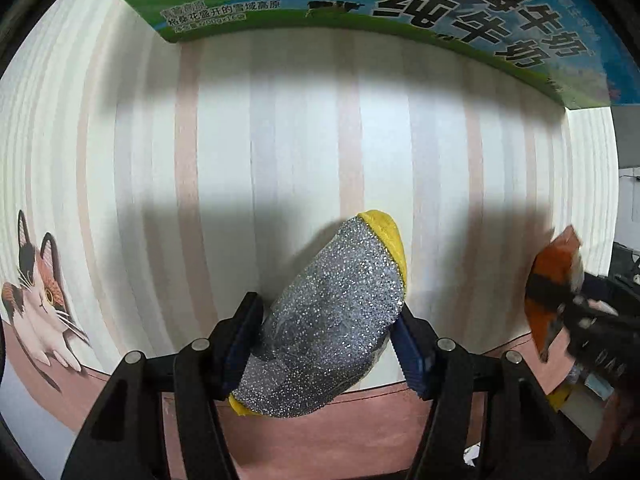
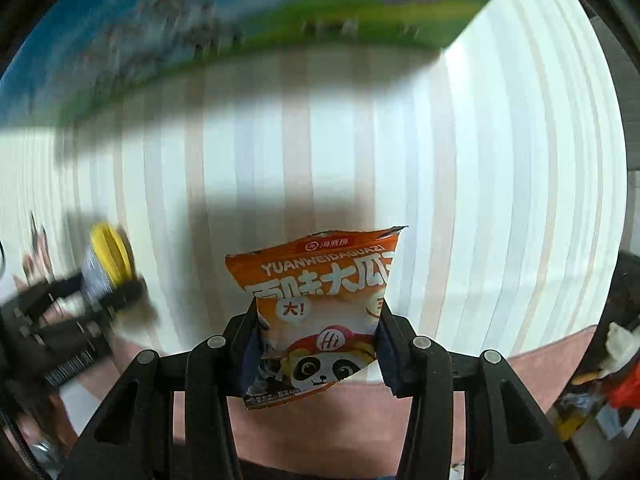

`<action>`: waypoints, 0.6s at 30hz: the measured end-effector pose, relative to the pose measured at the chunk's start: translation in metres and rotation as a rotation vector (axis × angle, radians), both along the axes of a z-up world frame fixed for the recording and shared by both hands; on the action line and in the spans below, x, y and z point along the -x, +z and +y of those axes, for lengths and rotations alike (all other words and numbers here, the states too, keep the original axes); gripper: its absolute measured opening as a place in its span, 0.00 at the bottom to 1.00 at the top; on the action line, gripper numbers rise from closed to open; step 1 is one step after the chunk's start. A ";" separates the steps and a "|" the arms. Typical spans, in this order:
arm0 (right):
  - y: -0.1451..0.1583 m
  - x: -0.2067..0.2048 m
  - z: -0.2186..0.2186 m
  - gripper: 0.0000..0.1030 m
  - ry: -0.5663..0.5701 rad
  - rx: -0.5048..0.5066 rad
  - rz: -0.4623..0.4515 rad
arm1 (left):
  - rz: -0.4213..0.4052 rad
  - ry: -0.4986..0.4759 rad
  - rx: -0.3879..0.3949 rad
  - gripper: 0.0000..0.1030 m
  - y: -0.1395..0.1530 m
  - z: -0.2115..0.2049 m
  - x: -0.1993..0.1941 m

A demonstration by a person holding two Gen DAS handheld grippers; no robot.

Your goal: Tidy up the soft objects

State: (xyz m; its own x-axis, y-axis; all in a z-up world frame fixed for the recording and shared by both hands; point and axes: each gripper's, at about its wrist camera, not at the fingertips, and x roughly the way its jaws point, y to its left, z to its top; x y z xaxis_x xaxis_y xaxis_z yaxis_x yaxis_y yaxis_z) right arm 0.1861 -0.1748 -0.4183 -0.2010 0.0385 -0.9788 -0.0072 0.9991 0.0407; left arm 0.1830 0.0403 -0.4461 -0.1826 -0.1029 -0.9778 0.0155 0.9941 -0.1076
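The left gripper [image 1: 328, 344] has its jaws clamped on a silver glittery scouring sponge with yellow foam core [image 1: 332, 320]; the right gripper [image 2: 318, 344] pinches an orange snack packet [image 2: 320, 312] reading "YUANWEIDAGUAZI". Squeeze gently, carry both level toward the green-and-blue printed milk carton [image 1: 460, 12] ahead of the jaws, above the striped table [image 1: 280, 140].

Our left gripper [image 1: 328, 336], black-framed with blue-padded fingers, has its jaws pressed against both sides of a glittery silver scouring sponge with yellow edges [image 1: 332, 320]. Our right gripper [image 2: 318, 344], built alike, pinches an orange snack packet printed with a panda [image 2: 320, 316], holding it upright.
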 end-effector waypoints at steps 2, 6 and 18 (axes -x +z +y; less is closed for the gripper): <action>-0.005 0.006 0.005 0.49 0.020 0.022 0.004 | -0.002 0.000 -0.009 0.59 -0.001 0.000 0.004; -0.012 0.010 0.014 0.49 0.038 0.050 -0.001 | -0.006 -0.015 -0.029 0.59 0.009 -0.019 0.002; 0.020 0.006 0.006 0.78 0.052 -0.063 -0.035 | 0.011 0.070 0.214 0.61 0.047 -0.011 -0.007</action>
State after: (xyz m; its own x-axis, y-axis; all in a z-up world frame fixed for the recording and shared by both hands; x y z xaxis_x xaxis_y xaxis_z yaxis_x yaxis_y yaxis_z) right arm 0.1805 -0.1685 -0.3978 -0.1700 0.0910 -0.9812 -0.0614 0.9928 0.1027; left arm 0.1897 0.0296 -0.3989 -0.1781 -0.3203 -0.9304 -0.0547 0.9473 -0.3156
